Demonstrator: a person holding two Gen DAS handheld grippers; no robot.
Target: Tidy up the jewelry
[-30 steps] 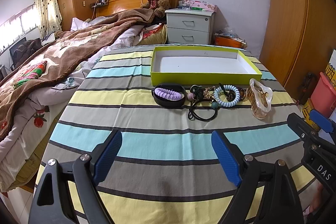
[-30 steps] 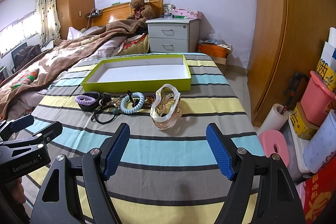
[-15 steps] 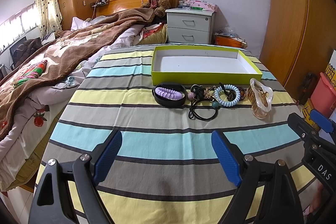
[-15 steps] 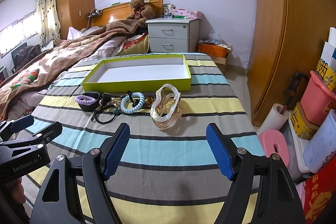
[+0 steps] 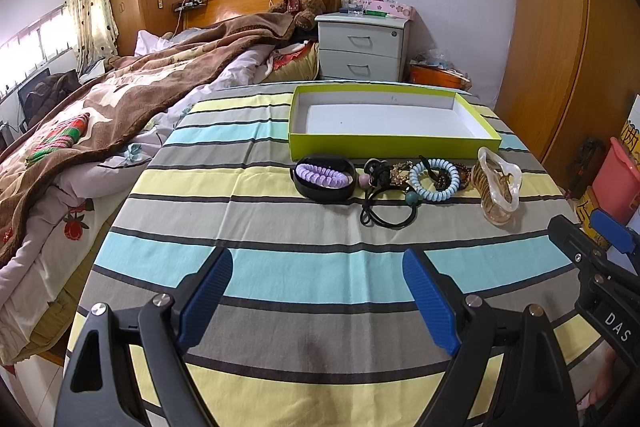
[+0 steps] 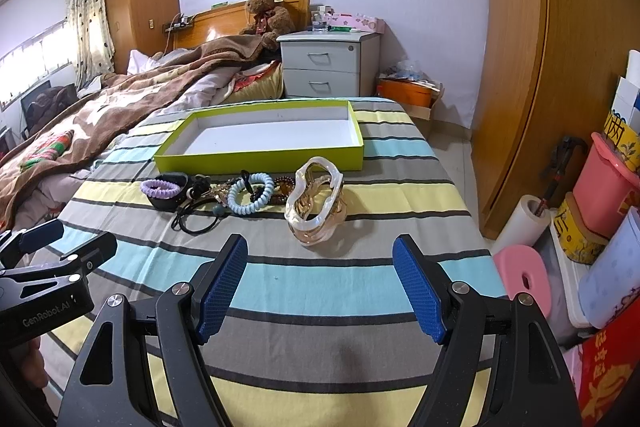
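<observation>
An empty lime-green tray [image 5: 394, 144] [image 6: 260, 159] with a white floor sits at the far side of the striped table. In front of it lies a row of jewelry: a black bangle [image 5: 325, 187] holding a purple coil band [image 5: 322, 174] [image 6: 161, 187], black hair ties [image 5: 386, 217] [image 6: 196, 219], a light-blue coil band [image 5: 435, 179] [image 6: 252, 193], dark bead pieces, and a clear amber hair claw [image 5: 497, 189] [image 6: 316, 205]. My left gripper [image 5: 318, 297] and right gripper [image 6: 320, 287] are open and empty, well short of the row.
The striped cloth [image 5: 280, 267] covers the table. A bed with a brown blanket [image 5: 120, 107] lies left. A nightstand [image 5: 362, 47] stands behind. A wardrobe [image 6: 540, 67], pink stool [image 6: 520, 271] and bins [image 6: 604, 183] crowd the right.
</observation>
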